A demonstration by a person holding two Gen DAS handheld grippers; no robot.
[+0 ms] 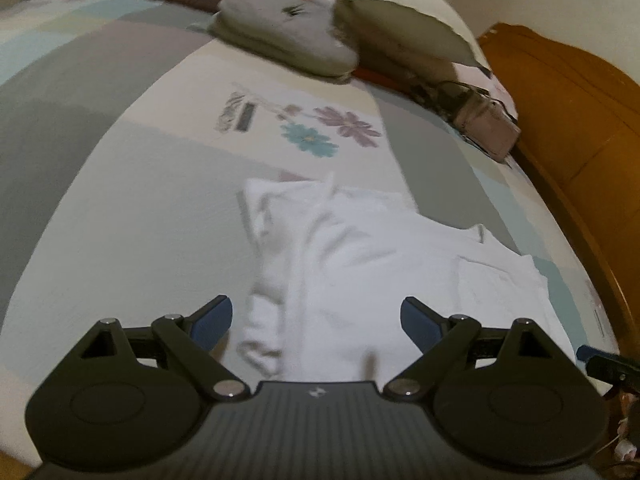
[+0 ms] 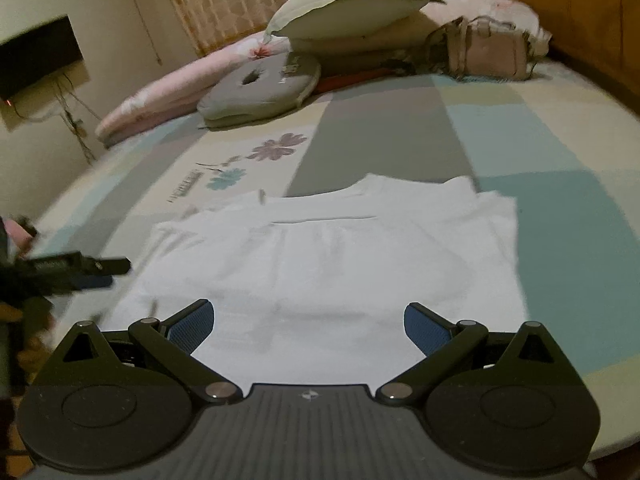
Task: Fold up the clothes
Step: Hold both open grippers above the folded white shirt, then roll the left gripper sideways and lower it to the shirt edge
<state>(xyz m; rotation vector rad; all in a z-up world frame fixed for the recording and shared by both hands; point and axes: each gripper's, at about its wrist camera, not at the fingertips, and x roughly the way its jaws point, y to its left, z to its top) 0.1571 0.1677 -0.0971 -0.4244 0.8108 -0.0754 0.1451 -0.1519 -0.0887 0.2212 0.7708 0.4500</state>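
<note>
Both of your grippers, left (image 1: 316, 320) and right (image 2: 309, 322), hover spread wide and empty over the white shirt (image 2: 320, 256) on the bed (image 2: 560, 200).

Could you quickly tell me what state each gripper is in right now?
Left gripper: open, holding nothing, above the white garment.
Right gripper: open, holding nothing, above the same garment.

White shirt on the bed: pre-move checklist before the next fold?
1. Left gripper open, nothing held: ok.
2. Right gripper open, nothing held: ok.
3. White shirt lying flat: not ok, left side bunched and wrinkled.
4. Fold area free of the grey cushion and handbag: ok, both lie apart at the far end.
5. Grippers clear of each other: ok.
6. Shirt's near hem: cannot tell, hidden by the grippers.
</note>
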